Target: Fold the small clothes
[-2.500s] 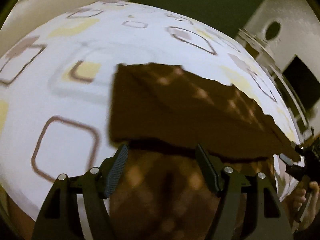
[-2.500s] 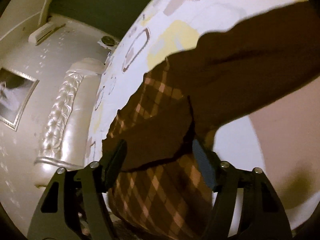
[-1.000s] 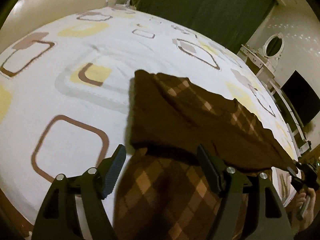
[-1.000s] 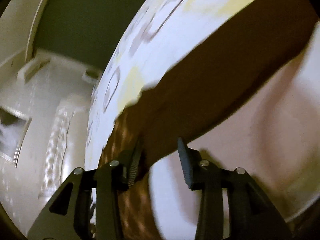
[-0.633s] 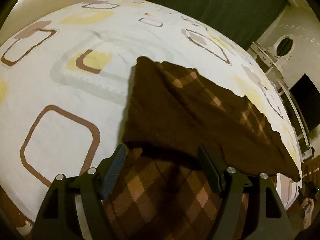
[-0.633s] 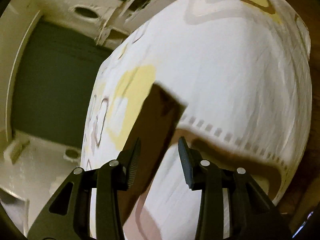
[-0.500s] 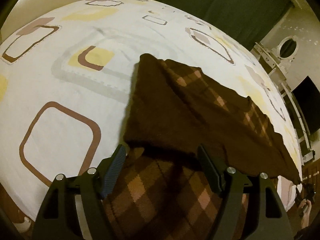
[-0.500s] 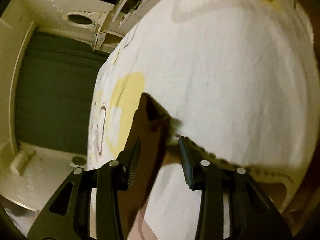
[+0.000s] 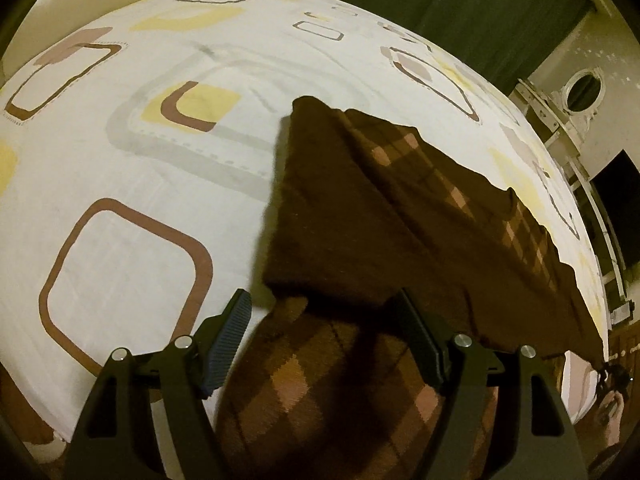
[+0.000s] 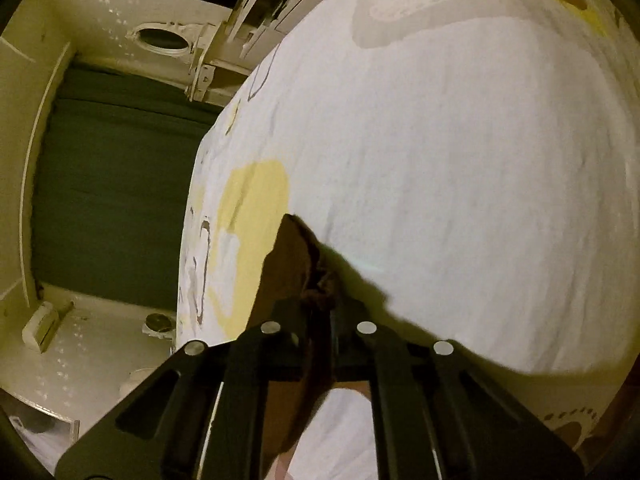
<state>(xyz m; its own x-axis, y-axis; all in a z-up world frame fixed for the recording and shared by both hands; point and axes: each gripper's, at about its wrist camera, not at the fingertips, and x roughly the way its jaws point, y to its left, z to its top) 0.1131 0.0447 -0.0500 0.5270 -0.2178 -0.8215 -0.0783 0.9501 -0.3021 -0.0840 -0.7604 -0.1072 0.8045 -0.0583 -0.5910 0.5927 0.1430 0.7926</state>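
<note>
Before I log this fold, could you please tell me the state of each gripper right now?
Left gripper: open, straddling the brown plaid garment without pinching it.
Right gripper: just closed, shut on the garment's corner.

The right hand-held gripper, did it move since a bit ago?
Yes. The right hand-held gripper slid along the brown garment to its corner, away from the plaid part toward the bare bedsheet. Its jaws have just closed on that corner.
</note>
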